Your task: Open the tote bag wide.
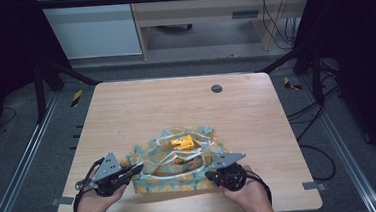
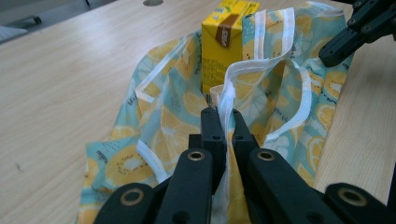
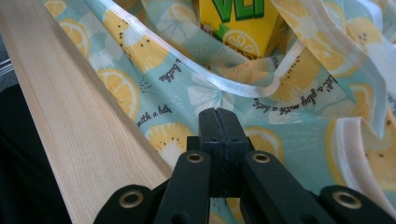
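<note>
The yellow carton already stood inside the lemon-print bag near the table's front edge, while the left gripper pinched the white handle strap and the right gripper, jaws pressed together, hovered over the fabric, so lifting or closing apparently remained.
</note>
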A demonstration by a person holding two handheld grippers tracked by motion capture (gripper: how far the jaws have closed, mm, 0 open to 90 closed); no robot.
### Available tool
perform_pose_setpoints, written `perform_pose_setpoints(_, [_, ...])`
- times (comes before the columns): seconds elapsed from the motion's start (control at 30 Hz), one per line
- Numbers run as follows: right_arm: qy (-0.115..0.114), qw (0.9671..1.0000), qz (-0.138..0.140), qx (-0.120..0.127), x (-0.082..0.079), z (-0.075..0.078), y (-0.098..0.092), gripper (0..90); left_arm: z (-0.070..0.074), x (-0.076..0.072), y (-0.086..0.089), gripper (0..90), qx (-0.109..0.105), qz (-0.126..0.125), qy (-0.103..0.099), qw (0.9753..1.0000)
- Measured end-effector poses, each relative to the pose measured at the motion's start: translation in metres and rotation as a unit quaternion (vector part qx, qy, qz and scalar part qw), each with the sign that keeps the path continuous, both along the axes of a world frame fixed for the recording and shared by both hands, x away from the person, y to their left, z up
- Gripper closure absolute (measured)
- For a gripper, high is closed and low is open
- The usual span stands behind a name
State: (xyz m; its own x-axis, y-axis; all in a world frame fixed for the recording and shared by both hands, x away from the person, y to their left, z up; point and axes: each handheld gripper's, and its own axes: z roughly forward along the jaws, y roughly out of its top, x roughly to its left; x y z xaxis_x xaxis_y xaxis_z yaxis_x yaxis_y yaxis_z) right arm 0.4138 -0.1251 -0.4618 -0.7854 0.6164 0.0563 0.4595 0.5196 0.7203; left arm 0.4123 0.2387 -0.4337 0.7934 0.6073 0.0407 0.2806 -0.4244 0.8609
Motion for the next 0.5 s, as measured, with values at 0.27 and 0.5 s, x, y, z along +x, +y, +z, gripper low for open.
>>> perform_pose_setpoints(0.27, [0.008,0.9999,-0.002,-0.009,0.001,-0.008,-0.003,90.0,-0.02,0.0,-0.002,89.0,0.025,-0.005,0.018,0.9995])
perform_pose_setpoints(0.5, [0.016,0.9997,0.002,-0.017,0.0,-0.015,-0.001,90.0,-0.027,0.001,0.001,89.0,0.031,-0.009,0.034,0.9989])
